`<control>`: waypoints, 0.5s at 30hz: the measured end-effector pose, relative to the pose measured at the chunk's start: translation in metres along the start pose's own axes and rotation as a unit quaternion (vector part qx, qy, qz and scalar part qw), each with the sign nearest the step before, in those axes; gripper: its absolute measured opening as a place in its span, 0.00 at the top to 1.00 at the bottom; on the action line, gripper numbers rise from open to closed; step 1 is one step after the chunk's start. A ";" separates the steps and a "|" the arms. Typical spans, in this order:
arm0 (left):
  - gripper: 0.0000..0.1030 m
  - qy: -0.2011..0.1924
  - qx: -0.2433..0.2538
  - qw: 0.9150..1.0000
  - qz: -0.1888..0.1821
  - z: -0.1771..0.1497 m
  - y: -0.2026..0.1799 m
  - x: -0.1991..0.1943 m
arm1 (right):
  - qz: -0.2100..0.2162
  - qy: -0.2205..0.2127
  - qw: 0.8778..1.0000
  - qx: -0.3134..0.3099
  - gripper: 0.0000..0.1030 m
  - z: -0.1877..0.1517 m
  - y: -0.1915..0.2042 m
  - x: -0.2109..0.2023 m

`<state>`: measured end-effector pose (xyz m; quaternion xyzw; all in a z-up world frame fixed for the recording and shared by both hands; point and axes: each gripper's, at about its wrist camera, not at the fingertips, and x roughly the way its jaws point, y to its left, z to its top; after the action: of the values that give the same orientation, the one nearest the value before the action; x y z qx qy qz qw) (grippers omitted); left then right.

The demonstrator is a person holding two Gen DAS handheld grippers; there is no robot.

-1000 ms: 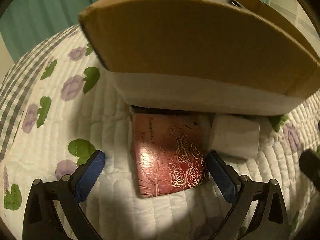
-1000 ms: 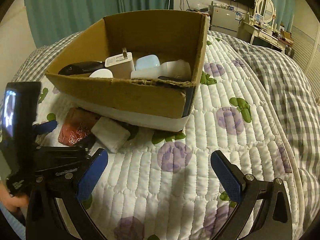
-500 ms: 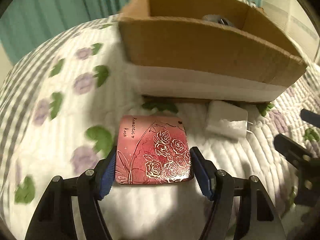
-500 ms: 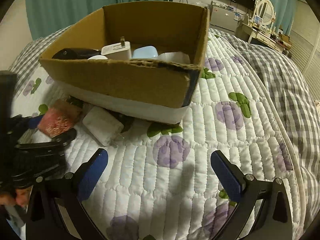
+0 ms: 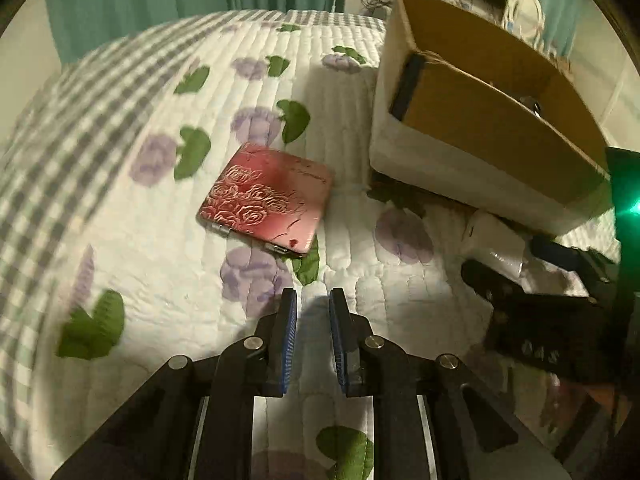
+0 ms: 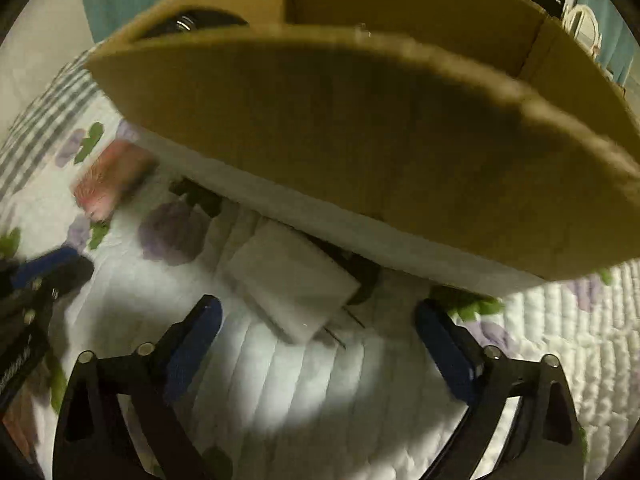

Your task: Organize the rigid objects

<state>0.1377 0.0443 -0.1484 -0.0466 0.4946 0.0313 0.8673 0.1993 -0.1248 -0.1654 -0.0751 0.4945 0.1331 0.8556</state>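
While the left gripper (image 5: 312, 312), nearly closed and empty, hovers short of the red case (image 5: 266, 200), the wide-spread right gripper (image 6: 316, 320) frames the white charger (image 6: 290, 286): probably light, rigid, slick; grip its flat sides.

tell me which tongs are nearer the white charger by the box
Right. The right tongs are open with the white charger just ahead between their tips. The left tongs are nearly shut and empty, off to the charger's left, closer to the red case.

A quilted floral bed (image 5: 120, 240) carries a red case (image 5: 266, 198), white charger (image 6: 288, 288) and cardboard box (image 5: 480, 128).
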 end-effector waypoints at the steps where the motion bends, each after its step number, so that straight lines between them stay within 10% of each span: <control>1: 0.83 0.000 -0.003 1.000 -0.005 -0.004 -0.001 -0.002 | 0.000 -0.005 1.000 0.003 0.07 0.002 0.000 0.001; 5: 0.83 -0.001 -0.010 1.000 -0.020 -0.005 0.004 -0.008 | 0.003 -0.006 1.000 0.018 0.11 0.010 0.001 0.008; 8: 0.83 -0.001 -0.020 0.999 -0.026 -0.007 0.007 -0.013 | 0.011 -0.011 1.000 0.003 0.38 0.009 0.006 0.005; 15: 0.79 -0.016 0.002 1.000 -0.016 0.007 0.002 -0.029 | 0.017 -0.028 0.999 -0.002 0.39 -0.007 0.014 -0.023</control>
<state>0.1288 0.0464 -0.1198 -0.0528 0.4802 0.0171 0.8754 0.1785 -0.1169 -0.1489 -0.0646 0.4711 0.1508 0.8667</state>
